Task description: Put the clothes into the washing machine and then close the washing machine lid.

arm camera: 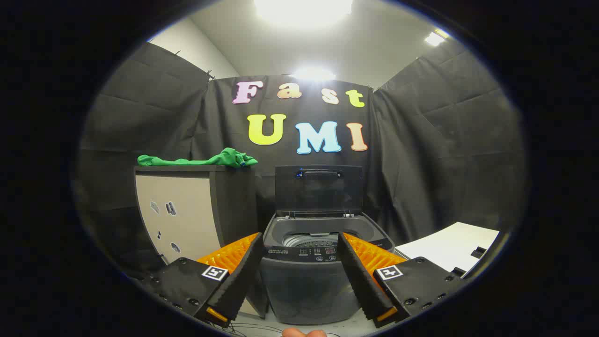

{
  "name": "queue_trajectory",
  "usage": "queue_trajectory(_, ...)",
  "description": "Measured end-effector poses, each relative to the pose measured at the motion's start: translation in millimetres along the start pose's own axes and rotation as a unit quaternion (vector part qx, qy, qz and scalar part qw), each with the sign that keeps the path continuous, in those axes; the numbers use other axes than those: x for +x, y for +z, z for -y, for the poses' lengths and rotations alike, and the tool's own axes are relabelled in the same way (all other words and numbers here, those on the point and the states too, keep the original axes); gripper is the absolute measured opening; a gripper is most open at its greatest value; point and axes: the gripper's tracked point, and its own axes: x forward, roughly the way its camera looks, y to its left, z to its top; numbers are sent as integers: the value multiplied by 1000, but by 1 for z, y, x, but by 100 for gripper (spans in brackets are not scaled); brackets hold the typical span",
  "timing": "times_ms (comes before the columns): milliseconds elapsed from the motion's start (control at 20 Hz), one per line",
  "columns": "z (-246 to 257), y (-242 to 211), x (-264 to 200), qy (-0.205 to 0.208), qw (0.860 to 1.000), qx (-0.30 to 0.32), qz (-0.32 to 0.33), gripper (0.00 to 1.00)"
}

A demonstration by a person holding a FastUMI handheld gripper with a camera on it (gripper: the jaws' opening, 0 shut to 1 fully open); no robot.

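The tool point(299, 276) is held apart and empty; the crumpled green cloth garment point(201, 159) is left far-left, atop the dark cabinet point(224, 206), while the grey washing machine's point(309, 281) lid point(318, 189) is propped upright for loading.

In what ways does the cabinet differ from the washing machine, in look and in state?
The cabinet is taller and box-shaped, with a pale front; the washing machine is lower, dark grey and rounded. The cabinet carries the green clothes on its top; the washing machine has its lid raised upright, so its drum is open. Both stand on the floor before the black wall, side by side, beyond the open gripper, which holds nothing.
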Motion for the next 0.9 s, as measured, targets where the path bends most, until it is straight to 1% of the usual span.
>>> queue_trajectory(900, -6, 1, -3, -1, 1000, 5, -4, 99)
